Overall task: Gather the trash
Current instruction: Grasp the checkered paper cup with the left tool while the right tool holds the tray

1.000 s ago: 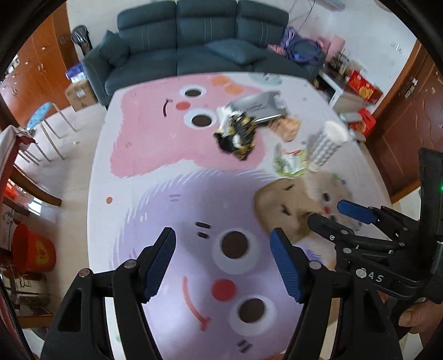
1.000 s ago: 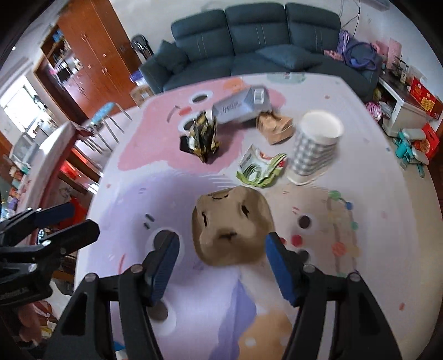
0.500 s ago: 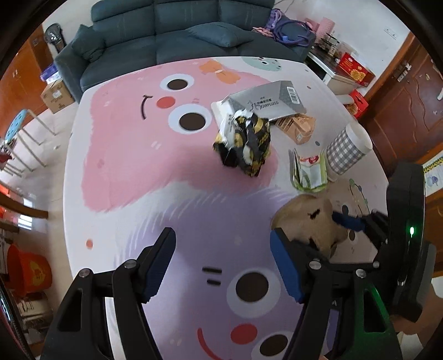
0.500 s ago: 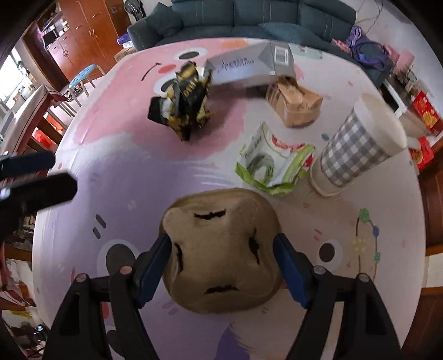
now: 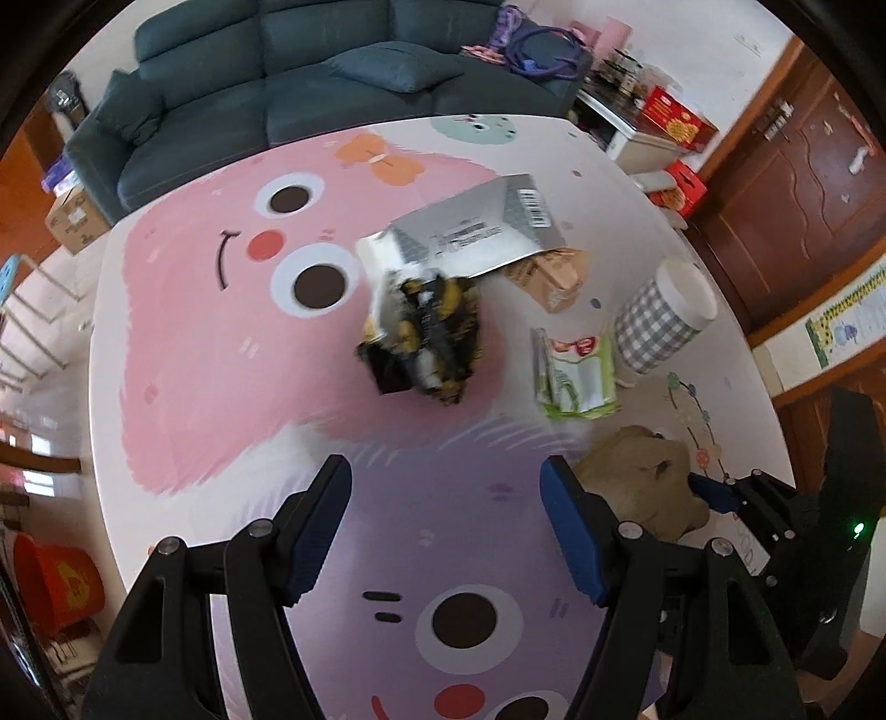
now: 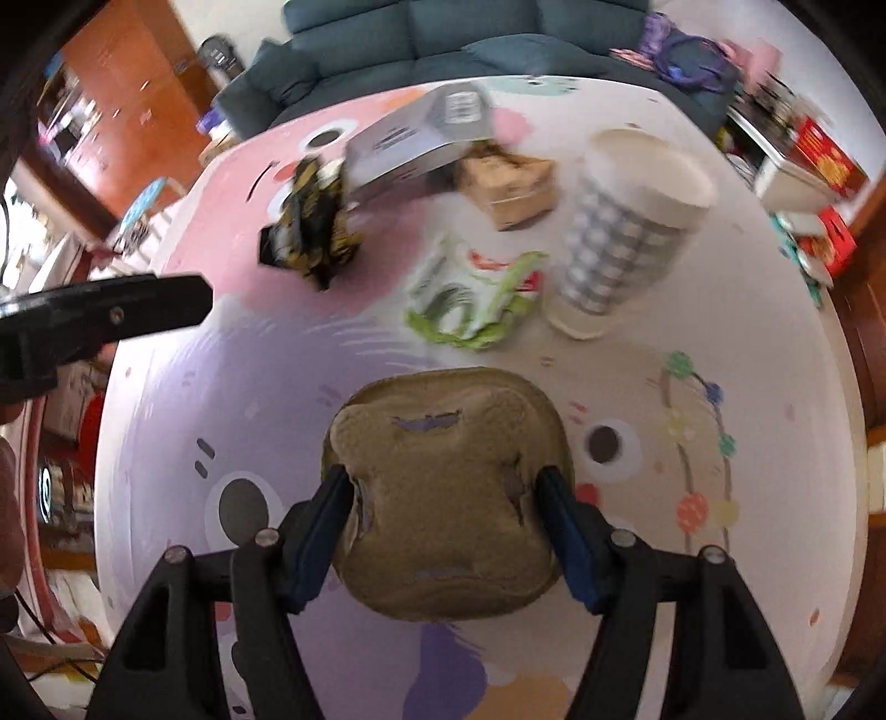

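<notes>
On the desk (image 6: 775, 387), nearest: crumpled paper tray (image 6: 448, 498), between the right tongs (image 6: 446, 526). Behind it, flattened wrapper (image 6: 470, 299), with checked cup (image 6: 626, 243) just right. Further back, small carton (image 6: 512, 185); left of that, flat box (image 6: 421, 138) and crumpled packet (image 6: 310, 232). Beyond the desk, sofa (image 6: 443, 39).

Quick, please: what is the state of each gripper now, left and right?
Left gripper: open, nothing between its fingers.
Right gripper: closed on the brown paper tray.
</notes>
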The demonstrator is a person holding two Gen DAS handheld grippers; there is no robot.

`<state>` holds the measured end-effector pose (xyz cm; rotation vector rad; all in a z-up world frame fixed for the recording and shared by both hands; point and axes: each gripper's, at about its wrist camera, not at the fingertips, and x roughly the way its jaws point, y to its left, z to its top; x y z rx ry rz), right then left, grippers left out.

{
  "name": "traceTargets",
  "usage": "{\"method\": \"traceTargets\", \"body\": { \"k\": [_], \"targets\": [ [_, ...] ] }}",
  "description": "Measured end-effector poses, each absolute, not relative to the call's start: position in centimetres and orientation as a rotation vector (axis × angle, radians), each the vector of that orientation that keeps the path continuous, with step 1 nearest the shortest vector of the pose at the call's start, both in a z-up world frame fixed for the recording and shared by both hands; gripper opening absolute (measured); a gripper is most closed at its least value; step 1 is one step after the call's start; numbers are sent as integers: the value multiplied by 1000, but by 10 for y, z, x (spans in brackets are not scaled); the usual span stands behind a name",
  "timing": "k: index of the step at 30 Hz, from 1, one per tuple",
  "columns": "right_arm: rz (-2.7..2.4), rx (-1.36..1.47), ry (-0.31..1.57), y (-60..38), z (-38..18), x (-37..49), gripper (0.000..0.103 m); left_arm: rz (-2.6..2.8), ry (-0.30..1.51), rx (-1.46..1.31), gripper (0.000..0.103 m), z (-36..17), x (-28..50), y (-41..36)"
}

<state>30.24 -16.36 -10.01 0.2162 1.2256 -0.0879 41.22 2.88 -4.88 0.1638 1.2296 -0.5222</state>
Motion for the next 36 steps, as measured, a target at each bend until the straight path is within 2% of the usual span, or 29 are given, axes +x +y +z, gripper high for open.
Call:
{"method": "traceTargets", "body": {
  "k": [2, 6, 19, 25, 31, 32, 34, 35, 36],
  "targets": [
    [-128, 252, 1212, -176, -95, 296, 68, -555, 1212, 182, 70, -43, 411, 15],
    [-217, 312, 1169, -203, -84, 278, 68, -636, 1182, 208, 83, -31, 407, -14],
    [-392, 525, 1060, -262, -77, 247, 68, -805, 1082, 403, 83, -37, 410, -129],
    [-423, 563, 1046, -269, -85, 238, 68, -810, 1069, 494, 83, -62, 406, -158],
    [-437, 576, 1020, -272, -93, 240, 68, -786, 1033, 460, 83, -71, 413, -161],
    [-437, 580, 1019, -273, -94, 241, 68, -785, 1030, 450, 82, -72, 414, -161],
    [-438, 586, 1016, -273, -97, 242, 68, -777, 1015, 429, 70, -71, 415, -160],
    [-437, 588, 1013, -273, -98, 243, 68, -781, 1018, 420, 55, -71, 416, -160],
    [-433, 590, 1010, -272, -98, 244, 68, -788, 1024, 413, 48, -72, 417, -160]
  ]
}}
